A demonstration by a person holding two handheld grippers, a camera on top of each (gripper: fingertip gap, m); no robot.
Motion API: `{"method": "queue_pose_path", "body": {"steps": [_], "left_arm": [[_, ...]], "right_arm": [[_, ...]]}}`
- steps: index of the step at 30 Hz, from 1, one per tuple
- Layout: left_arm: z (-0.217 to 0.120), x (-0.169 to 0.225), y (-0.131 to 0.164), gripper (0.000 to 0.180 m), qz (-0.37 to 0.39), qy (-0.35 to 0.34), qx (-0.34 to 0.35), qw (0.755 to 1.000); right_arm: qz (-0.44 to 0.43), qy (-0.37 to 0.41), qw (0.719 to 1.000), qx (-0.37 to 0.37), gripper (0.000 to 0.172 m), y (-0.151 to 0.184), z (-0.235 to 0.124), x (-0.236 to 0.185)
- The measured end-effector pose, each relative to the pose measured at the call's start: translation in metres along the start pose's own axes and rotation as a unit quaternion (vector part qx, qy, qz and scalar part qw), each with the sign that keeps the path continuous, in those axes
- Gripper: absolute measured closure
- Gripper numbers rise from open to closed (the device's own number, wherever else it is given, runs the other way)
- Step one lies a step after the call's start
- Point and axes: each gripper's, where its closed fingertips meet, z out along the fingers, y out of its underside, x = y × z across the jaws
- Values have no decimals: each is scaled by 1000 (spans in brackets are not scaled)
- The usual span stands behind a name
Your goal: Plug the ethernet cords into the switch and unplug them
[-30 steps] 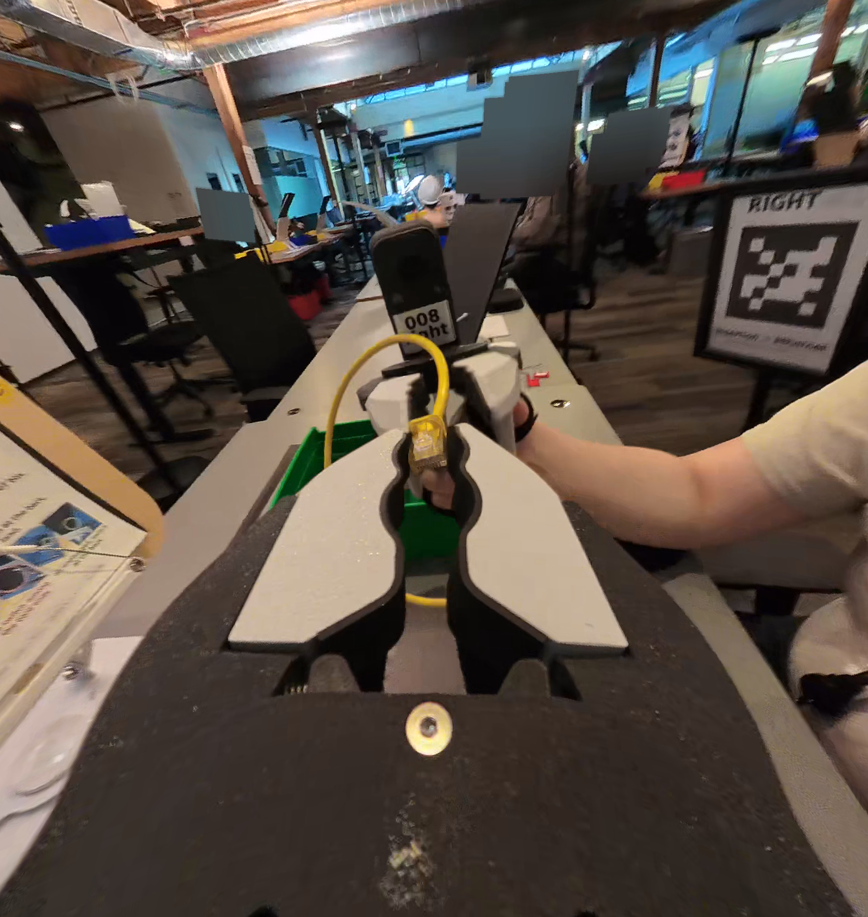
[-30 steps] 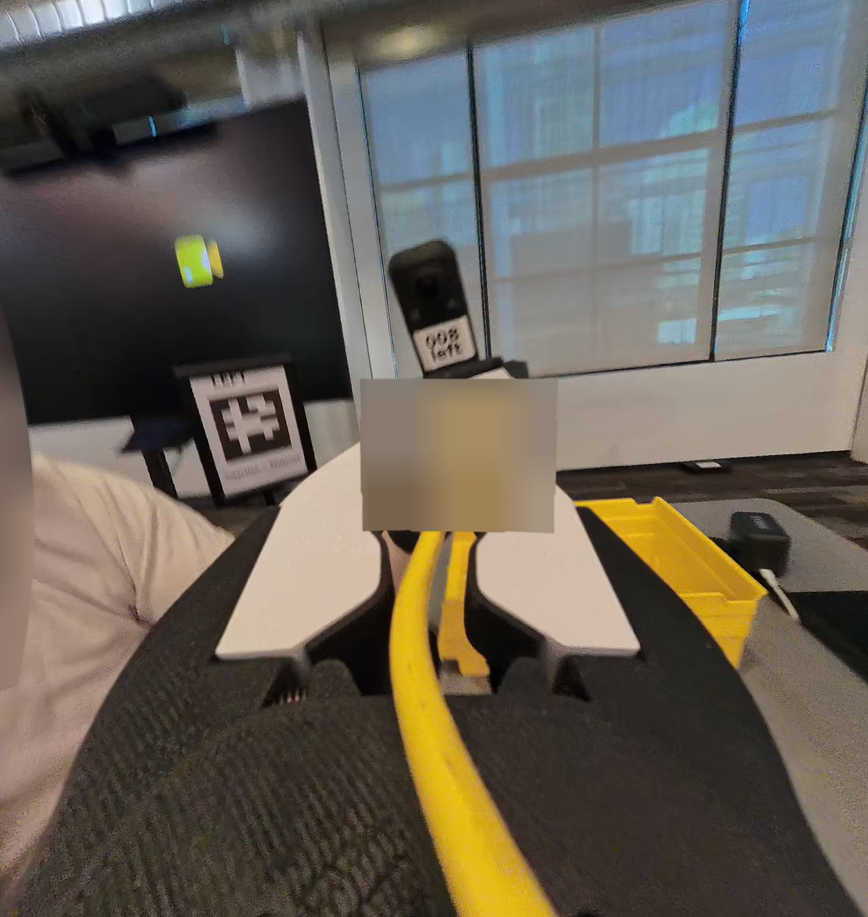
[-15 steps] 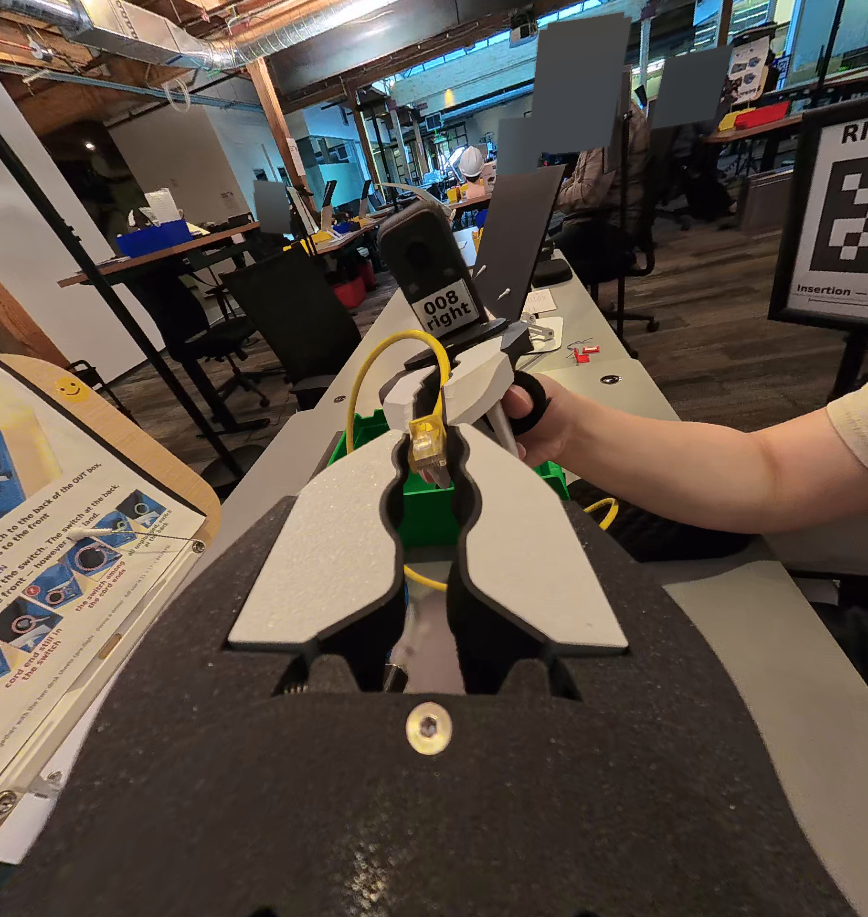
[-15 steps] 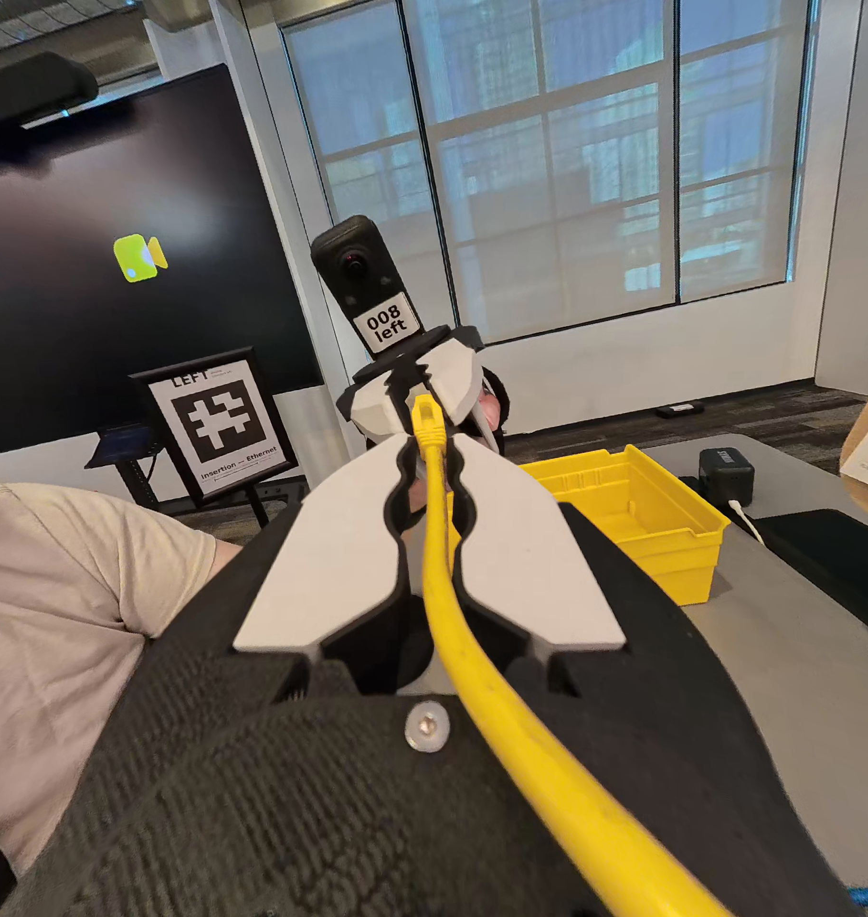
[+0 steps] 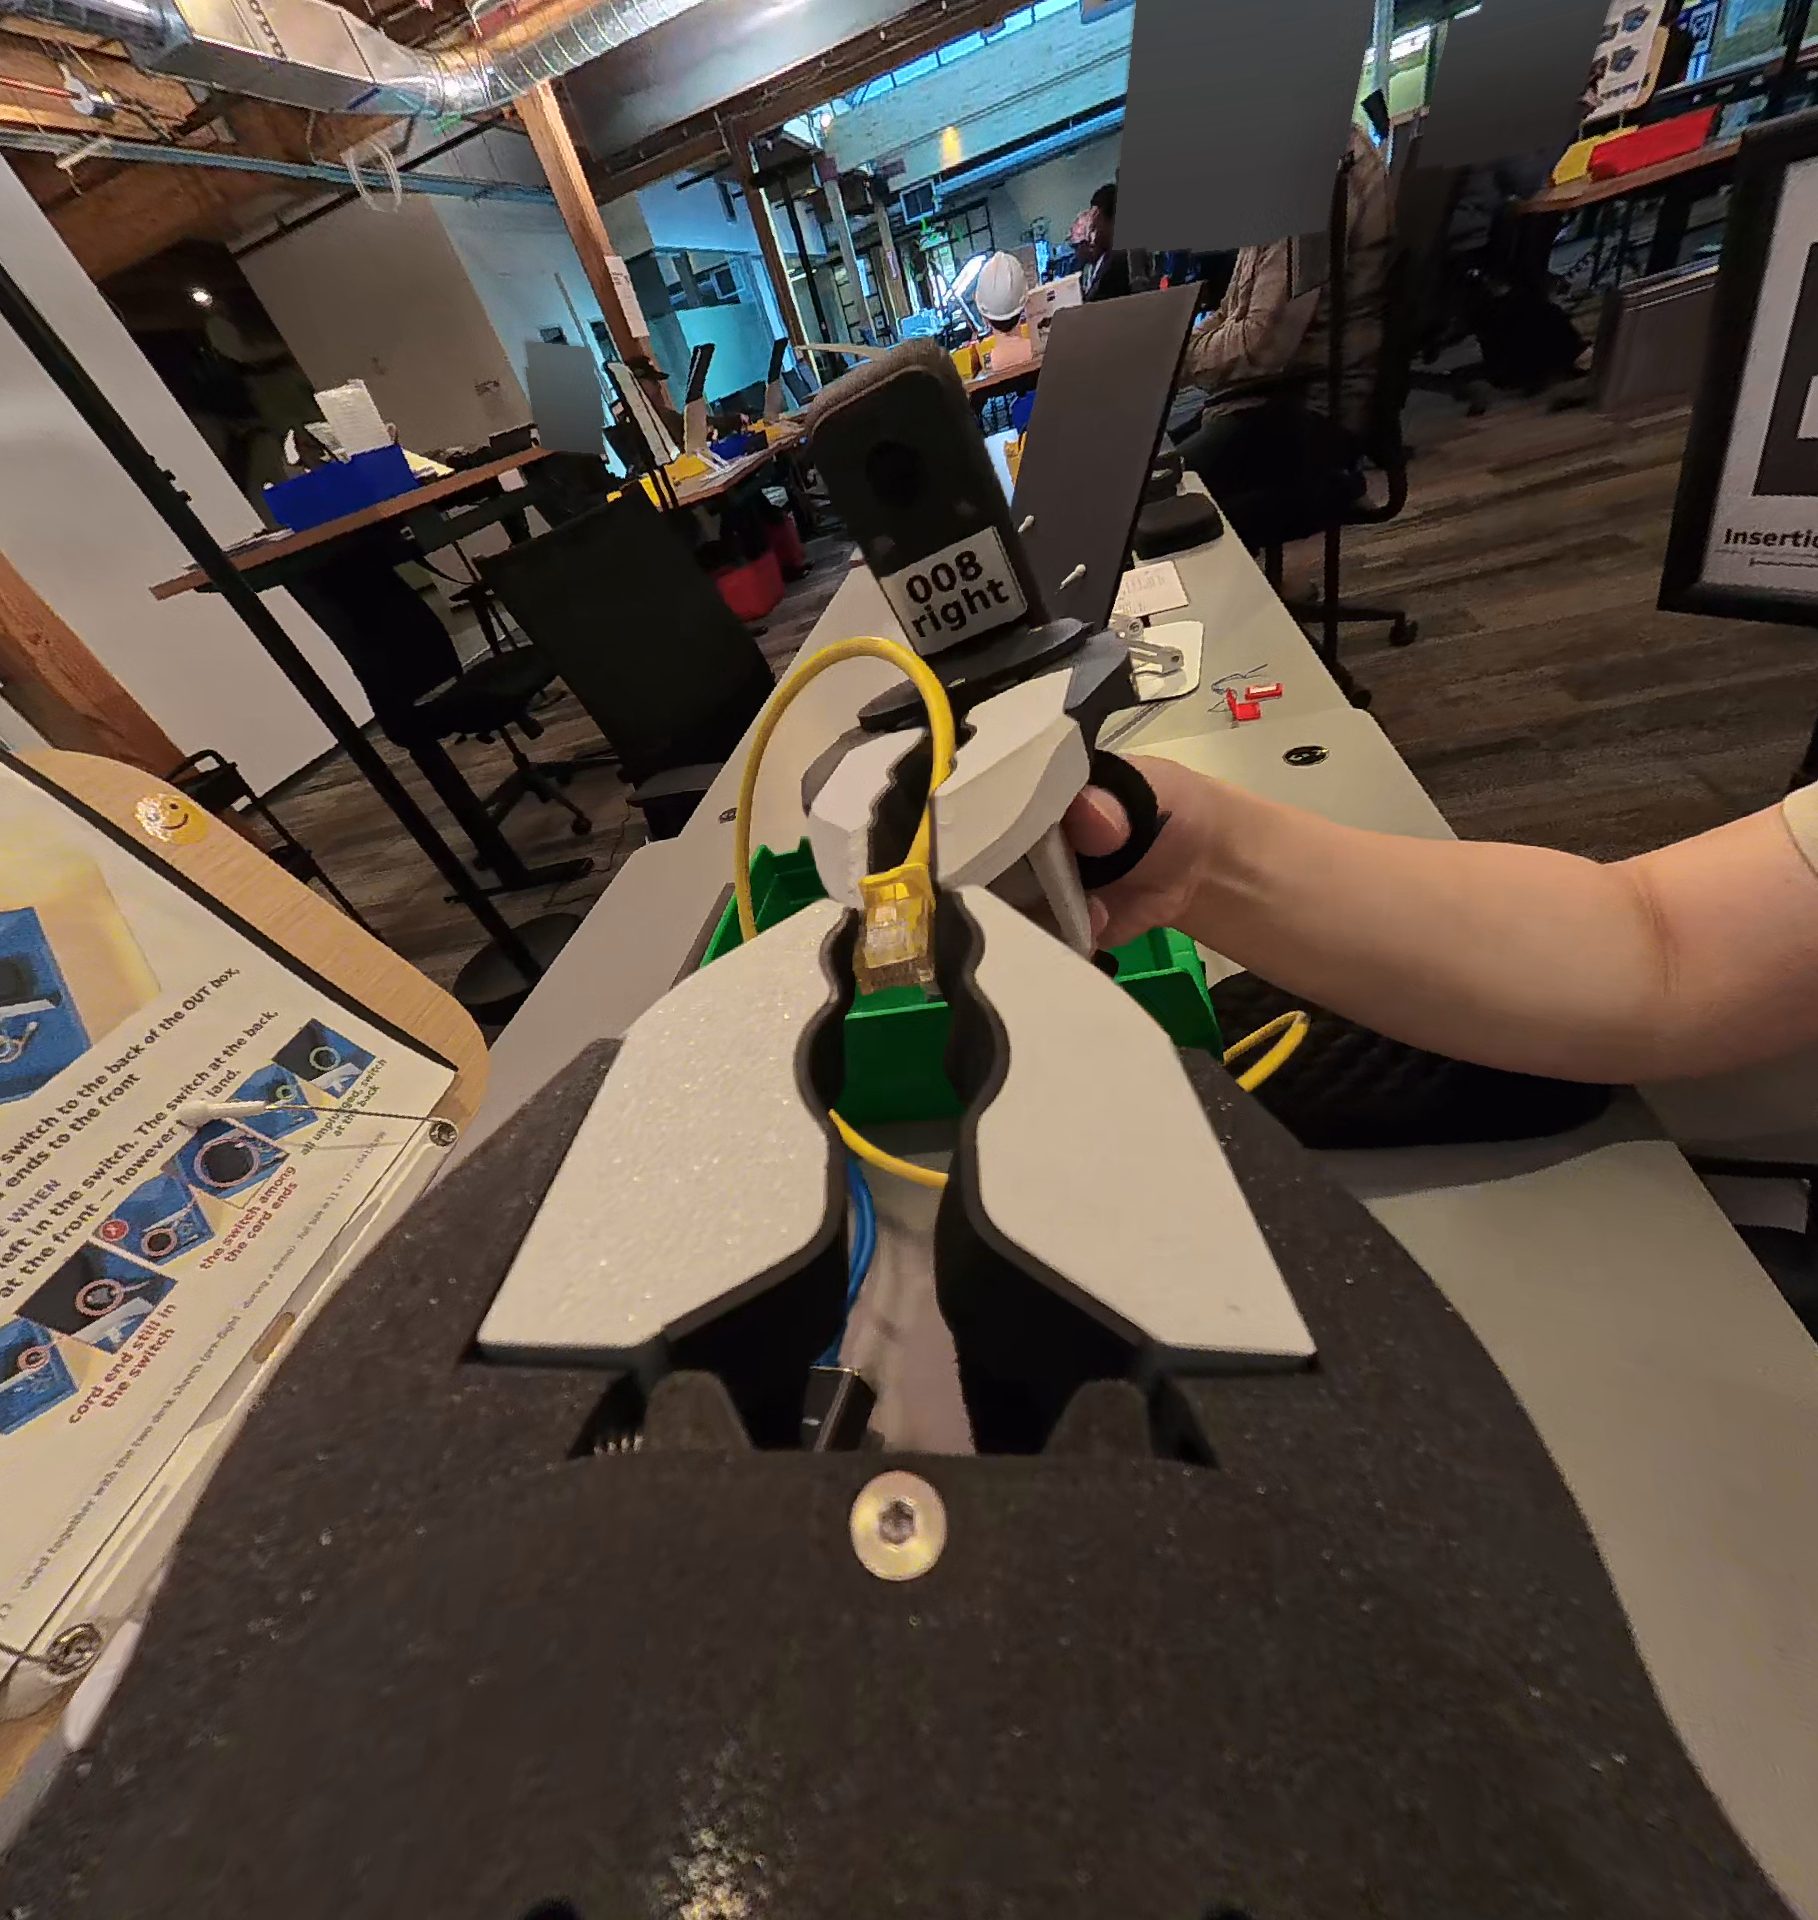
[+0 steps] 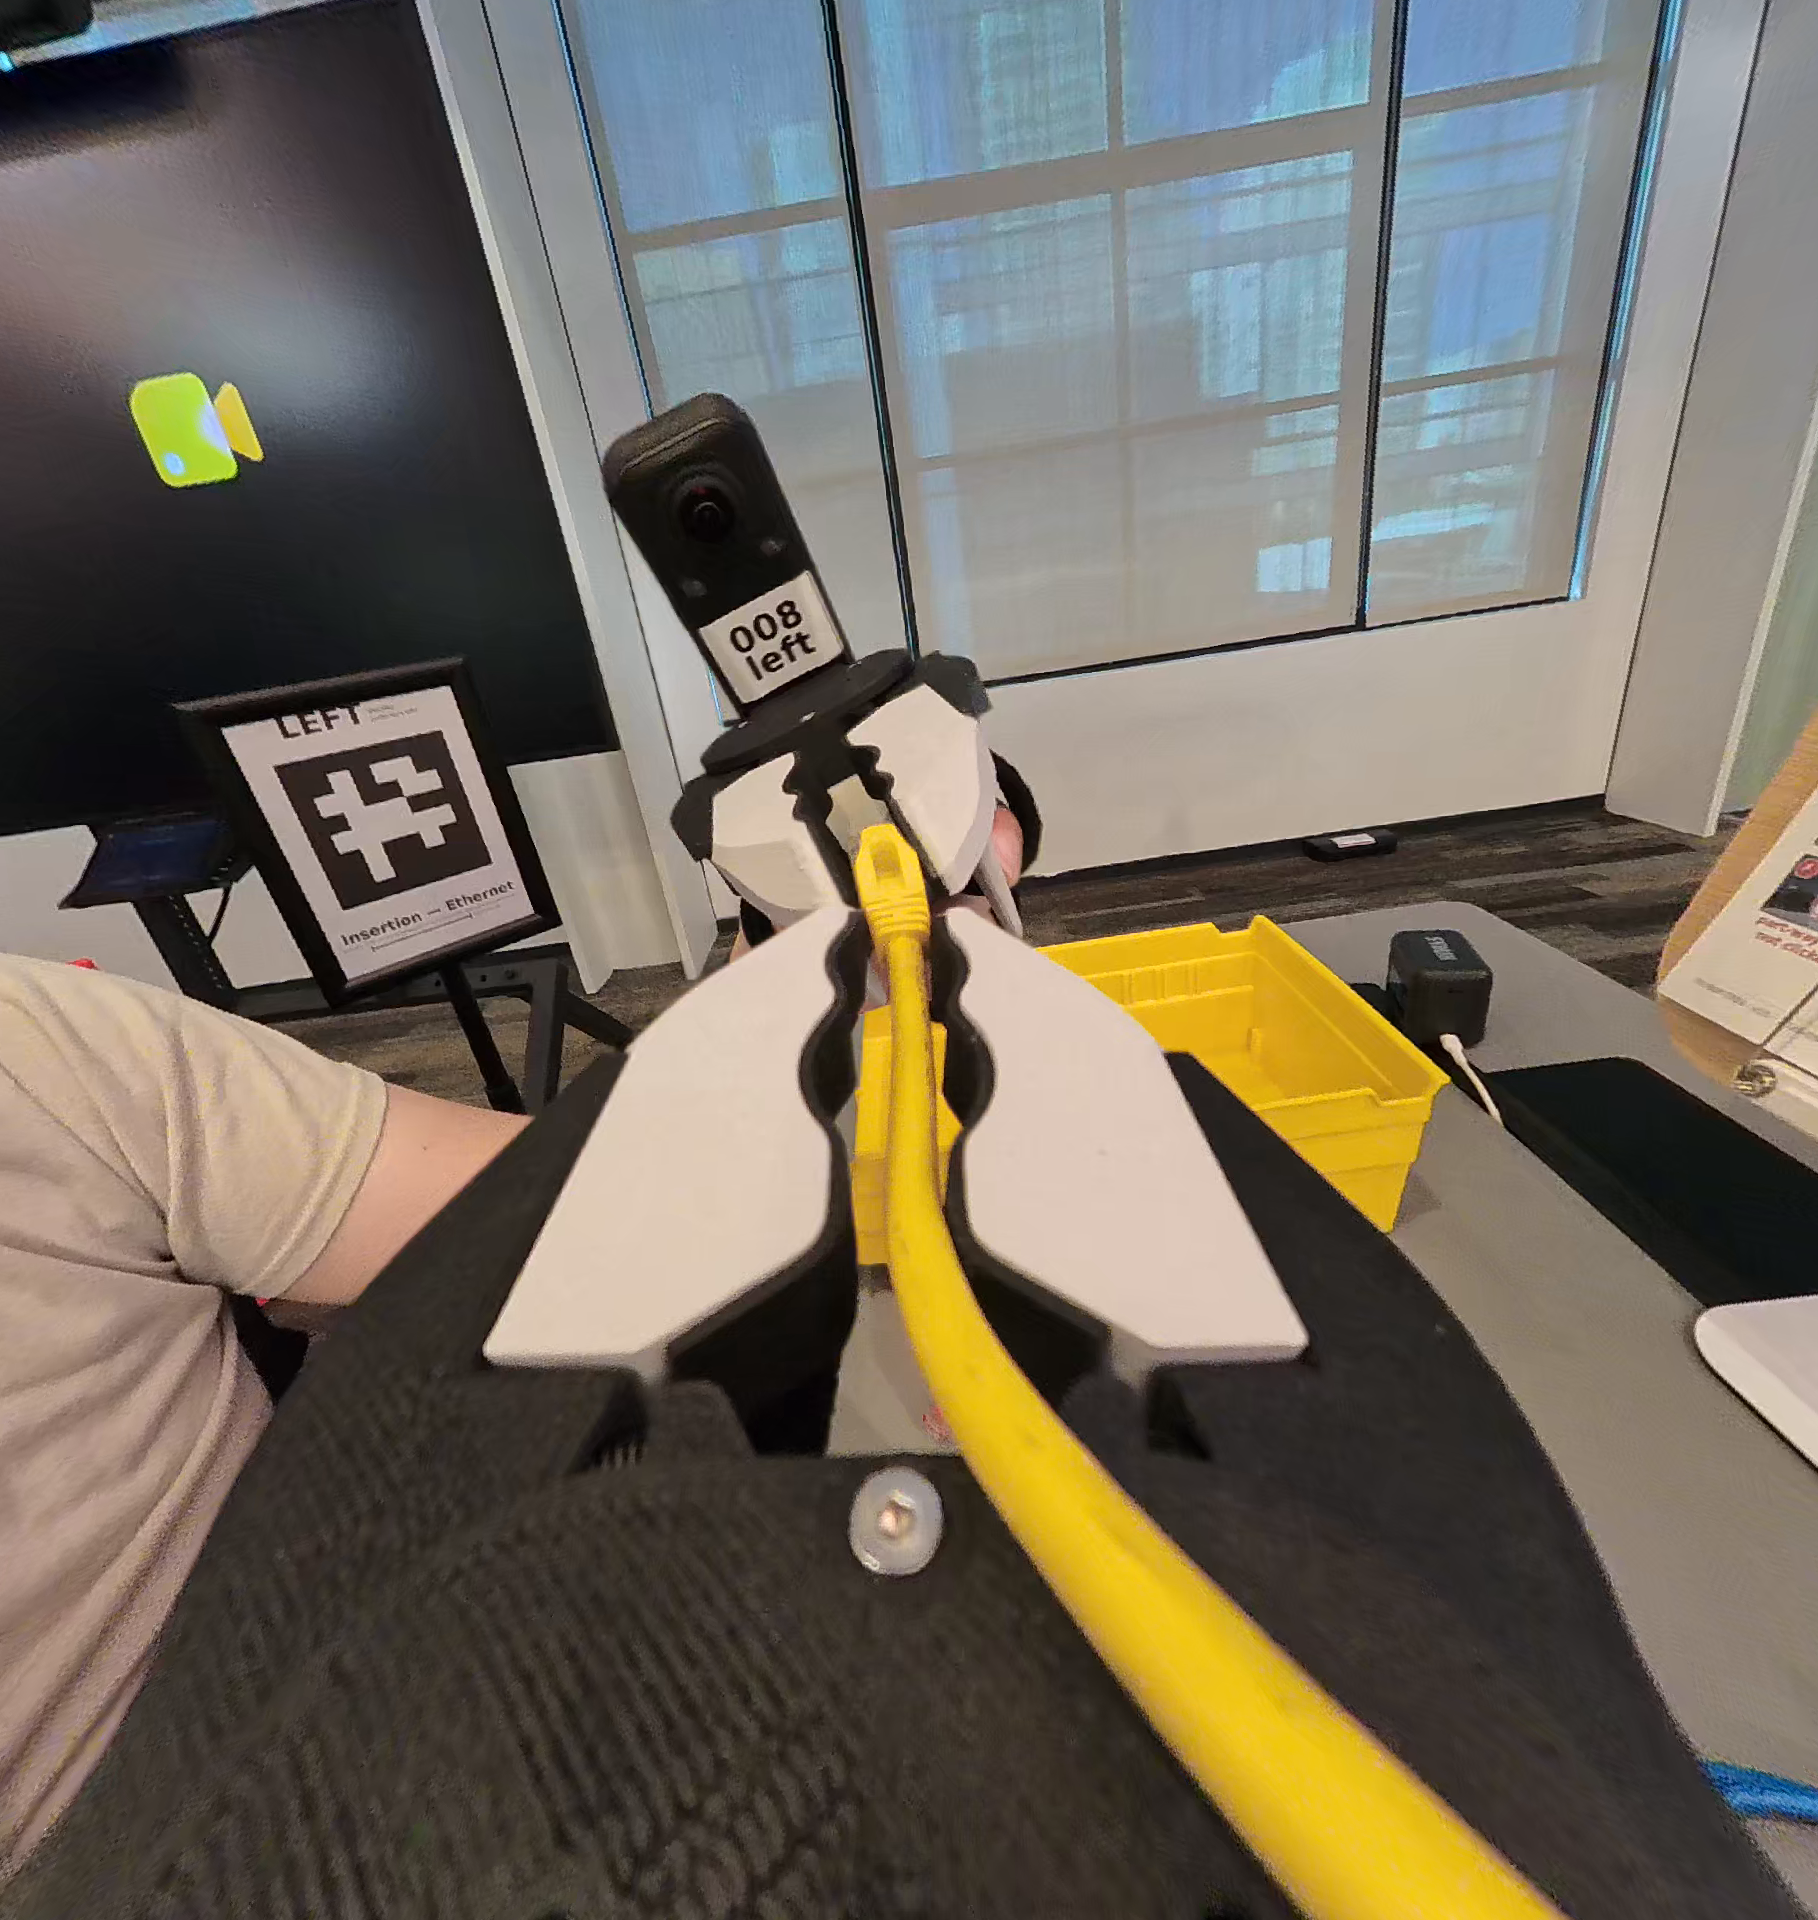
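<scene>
Both tongs face each other in mid-air. Right tongs pinch yellow cord just behind plug; left tongs narrowly parted round plug tip, contact unclear. For clean hand-over: left should close squarely on plug body before right lets go, clip kept free. Switch not in view; green bin largely hidden; cord's far end cut off.
</scene>
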Motion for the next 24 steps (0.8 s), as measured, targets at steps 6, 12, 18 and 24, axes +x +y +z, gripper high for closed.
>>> {"method": "queue_pose_path", "body": {"steps": [6, 12, 18, 24], "left_arm": [[4, 2, 2, 167, -5, 5, -3, 1000], [4, 2, 3, 166, 4, 0, -9, 1000], [7, 4, 4, 165, -12, 7, 0, 1000], [6, 9, 3, 166, 26, -1, -17, 1000]], "right_arm": [[-47, 19, 999, -21, 159, 1, -4, -1], [-82, 27, 996, -34, 160, 2, -6, -2], [-191, 55, 979, -52, 160, 3, -9, -5], [-197, 44, 978, -48, 159, 3, -8, -10]]}}
